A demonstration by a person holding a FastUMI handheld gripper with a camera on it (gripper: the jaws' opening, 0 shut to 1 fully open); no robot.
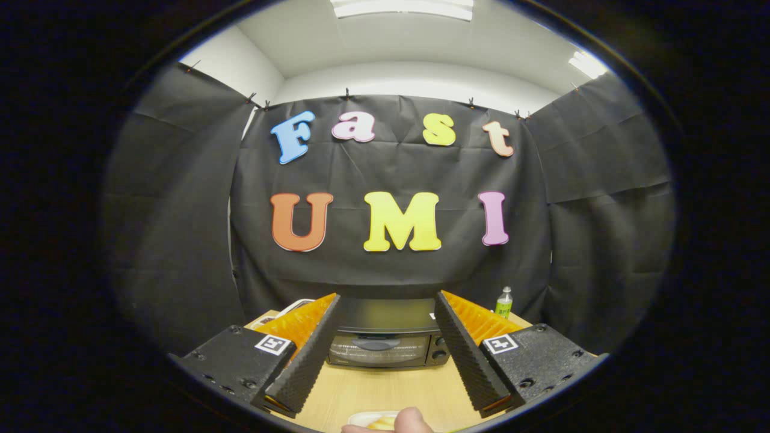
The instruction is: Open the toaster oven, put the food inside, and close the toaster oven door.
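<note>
A black toaster oven (385, 340) stands on the wooden table (385, 391) beyond my fingers, its glass door shut with the handle across the top. My gripper (385, 355) is open, held well back from the oven, and nothing lies between its ribbed black fingers (310, 361). Below the fingers, at the table's near edge, a white plate (370, 417) holds something yellow. A person's fingertip (412, 420) rests at that plate.
A small green-labelled bottle (504, 302) stands to the right of the oven, near the black cloth wall. A white object (283, 313) peeks out behind the left finger, left of the oven. Bare table stretches between oven and plate.
</note>
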